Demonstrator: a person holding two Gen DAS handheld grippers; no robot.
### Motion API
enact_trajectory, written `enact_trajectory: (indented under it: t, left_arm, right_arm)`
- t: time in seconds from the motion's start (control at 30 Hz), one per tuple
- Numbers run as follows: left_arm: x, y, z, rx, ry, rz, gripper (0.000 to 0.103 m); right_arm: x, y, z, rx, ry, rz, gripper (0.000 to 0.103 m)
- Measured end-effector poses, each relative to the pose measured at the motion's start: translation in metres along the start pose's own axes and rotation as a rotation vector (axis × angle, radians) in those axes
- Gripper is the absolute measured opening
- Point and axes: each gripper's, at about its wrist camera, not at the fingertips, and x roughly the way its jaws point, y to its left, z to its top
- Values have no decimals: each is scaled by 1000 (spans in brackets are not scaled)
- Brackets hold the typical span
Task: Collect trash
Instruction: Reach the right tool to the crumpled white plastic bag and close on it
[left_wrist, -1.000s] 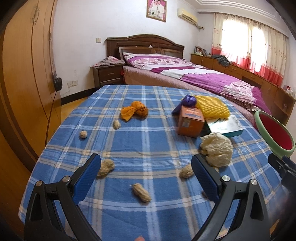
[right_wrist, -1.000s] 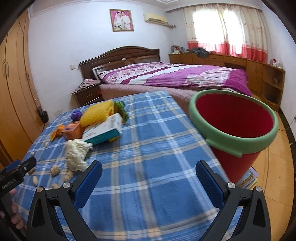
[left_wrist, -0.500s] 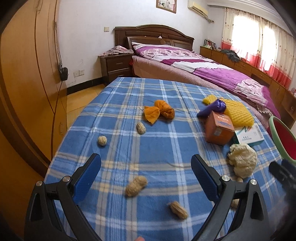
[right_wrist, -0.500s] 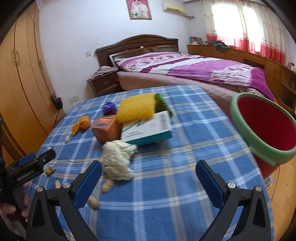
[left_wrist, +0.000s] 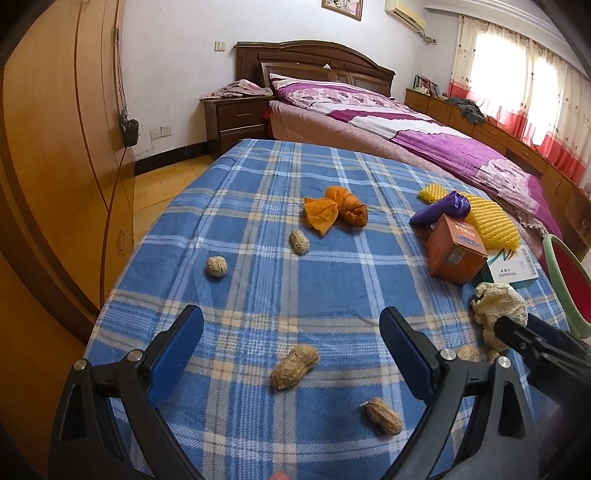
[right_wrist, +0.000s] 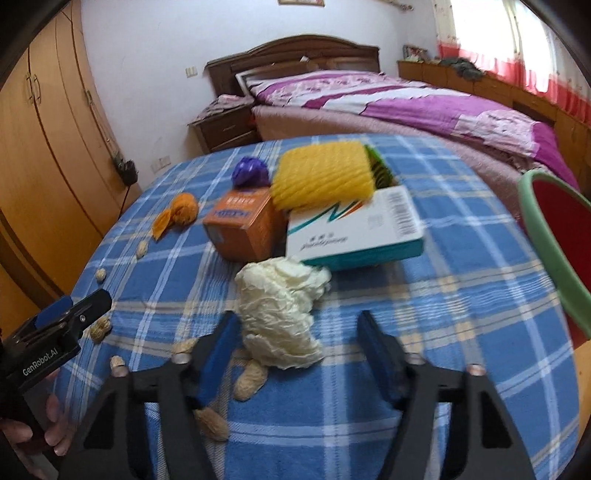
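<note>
My right gripper hangs low over the blue plaid blanket, its jaws closing around a crumpled cream paper wad. The left pad is close to the wad, and the right pad stands clear of it. In the left wrist view the same wad lies by the right gripper's tip. My left gripper is open above a peanut, with another peanut nearer me. More peanuts lie farther off. A red bin with a green rim stands at the blanket's right edge.
An orange box, a white-and-teal carton, a yellow foam net, a purple bag and an orange wrapper lie mid-blanket. A wardrobe is at left. A bed is behind.
The right gripper swung left from the bin to the paper wad, and its jaws narrowed around it. The left gripper shifted left, bringing the peanuts between its fingers.
</note>
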Motion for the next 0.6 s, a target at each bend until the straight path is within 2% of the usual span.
enact_trajectory:
  t: [0.03,0.2,0.6]
  left_arm:
    - [-1,0,0,2,1,-1,96]
    - [-2,-3,4,14,-4,-5,91]
    - [8,-21,39,29,2,-67,90]
  right_arm:
    - [1,1,-1,-3,6,10,46]
    - [-1,2,-1,-1,17,57,28]
    - [-62,6,27,-33,-123,117,26]
